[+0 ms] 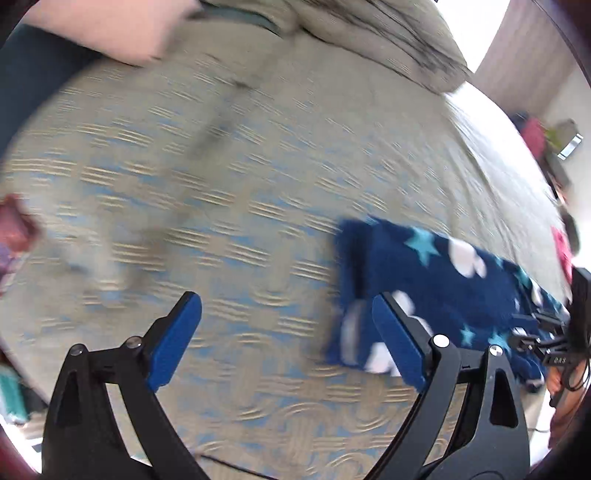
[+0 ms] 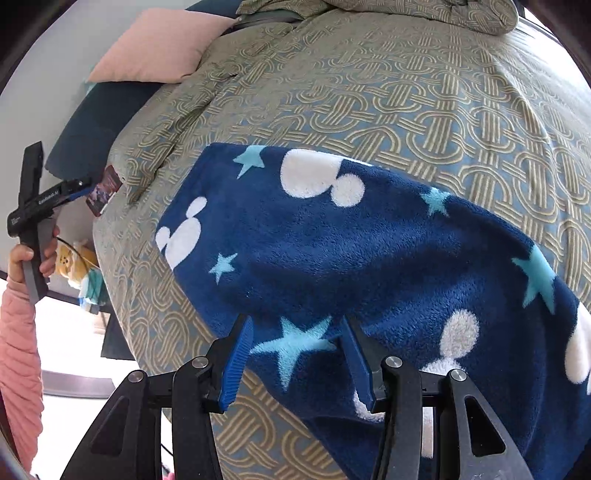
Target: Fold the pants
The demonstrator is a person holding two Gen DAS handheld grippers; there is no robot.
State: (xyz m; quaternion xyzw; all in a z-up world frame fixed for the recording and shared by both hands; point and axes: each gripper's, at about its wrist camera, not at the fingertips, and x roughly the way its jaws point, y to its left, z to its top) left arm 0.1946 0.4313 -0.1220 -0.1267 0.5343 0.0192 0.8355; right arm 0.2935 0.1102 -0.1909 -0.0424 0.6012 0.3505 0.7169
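Fleece pants point(image 2: 332, 251), dark blue with white mouse-head shapes and pale blue stars, lie flat on a bed point(image 2: 406, 92) covered by a patterned spread. In the right wrist view they fill the centre and lower right of the frame as a broad, smooth band, apparently already doubled over; one short edge faces the upper left and the long near edge runs toward the lower centre.

The right hand-held gripper point(image 2: 295, 354) sits at that near edge, at bottom centre. Its jaws stand about half apart, with a pale star between them. The blue pads do not visibly pinch the cloth, so the pants read as lying loose rather than held.

The left hand-held gripper point(image 1: 286, 339) has its jaws spread wide with nothing between them. It hangs over bare bedspread at the bottom of the blurred left wrist view, with the pants point(image 1: 424, 280) beginning beside its right finger. The right wrist view shows it at far left, off the side of the bed, gripped by a hand point(image 2: 27, 258) in a pink sleeve point(image 2: 18, 350).

Open spread lies beyond the pants toward the top of both frames, giving room for a further fold. A pink pillow point(image 2: 155, 48) and a bunched cover point(image 2: 424, 11) lie well apart along the top edge.
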